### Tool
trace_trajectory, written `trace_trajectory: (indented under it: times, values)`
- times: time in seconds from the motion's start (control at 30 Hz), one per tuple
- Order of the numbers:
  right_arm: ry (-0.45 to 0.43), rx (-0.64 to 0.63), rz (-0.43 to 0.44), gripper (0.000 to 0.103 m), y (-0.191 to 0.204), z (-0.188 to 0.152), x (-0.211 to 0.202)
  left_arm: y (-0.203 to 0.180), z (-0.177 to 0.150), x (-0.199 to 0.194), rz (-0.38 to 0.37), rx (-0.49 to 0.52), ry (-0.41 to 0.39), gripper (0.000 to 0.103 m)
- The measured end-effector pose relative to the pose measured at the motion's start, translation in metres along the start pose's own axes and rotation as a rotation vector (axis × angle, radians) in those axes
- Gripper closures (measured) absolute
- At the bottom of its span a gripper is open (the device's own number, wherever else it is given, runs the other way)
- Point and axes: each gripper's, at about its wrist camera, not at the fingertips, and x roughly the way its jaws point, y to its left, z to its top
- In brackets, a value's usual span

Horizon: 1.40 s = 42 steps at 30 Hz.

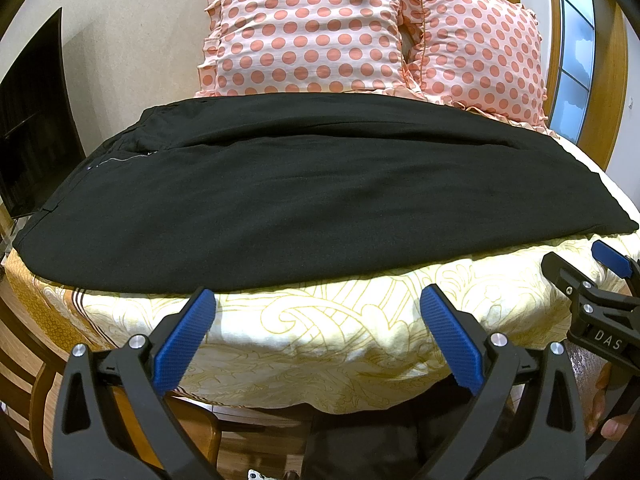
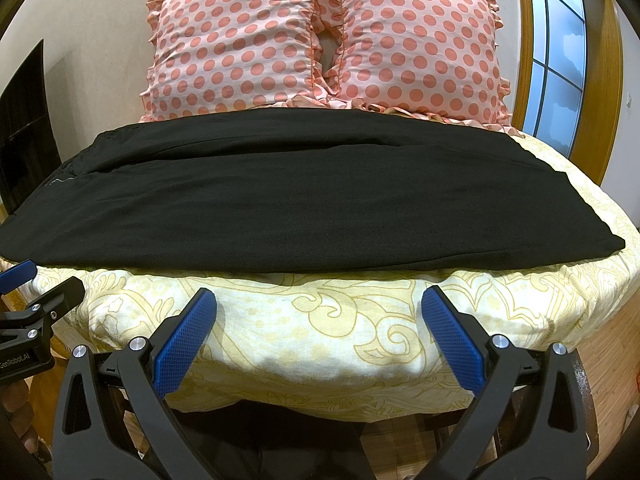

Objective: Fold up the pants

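- Across the bed [image 1: 320, 332], the black pants [image 1: 312, 200] are lying sideways, already doubled leg over leg, waistband and zipper [image 1: 120, 159] at the left end, hems at the right.
- I'm holding my left gripper [image 1: 316, 336] just off the near edge, spread wide, gripping nothing.
- My right gripper [image 2: 318, 336] is hanging off that edge too, equally splayed and empty, I'm guessing so each can take an end.
- Two polka-dot pillows [image 2: 320, 40] are sitting behind, out of the way.

Each black plastic two-finger left gripper [image 1: 316, 308] and right gripper [image 2: 318, 308] carries ribbed blue rubber pads [image 1: 182, 344], silver screws [image 1: 137, 341], and white lettering.
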Motion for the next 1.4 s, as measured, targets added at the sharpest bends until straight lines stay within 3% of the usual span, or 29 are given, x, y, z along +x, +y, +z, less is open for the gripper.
trace_trajectory:
  times: [0.4,0.6,0.77,0.93,1.17,1.3,1.4]
  values:
    - [-0.015,-0.004,0.0,0.001,0.001,0.0,0.001,0.001,0.001,0.001,0.0,-0.002,0.005,0.002]
    - [0.005,-0.033,0.052,0.001,-0.005,0.004,-0.001,0.001,0.004,-0.006,-0.018,0.007,0.007,0.002]
    - [-0.101,0.019,0.103,0.001,-0.037,0.04,-0.025,0.007,0.025,-0.032,-0.006,0.025,-0.103,0.002]
    - [-0.15,0.072,-0.03,0.001,-0.088,0.104,-0.022,0.015,0.064,-0.022,0.049,0.023,-0.147,0.002]
    - [-0.017,0.179,-0.28,0.001,-0.164,0.198,0.072,0.025,0.112,0.016,0.058,-0.033,-0.141,0.002]
    - [0.103,0.285,-0.414,0.017,-0.214,0.24,0.148,0.026,0.13,0.038,0.081,-0.037,-0.136,0.002]
    - [0.18,0.377,-0.462,0.027,-0.244,0.254,0.192,0.029,0.137,0.051,0.083,-0.048,-0.128,0.002]
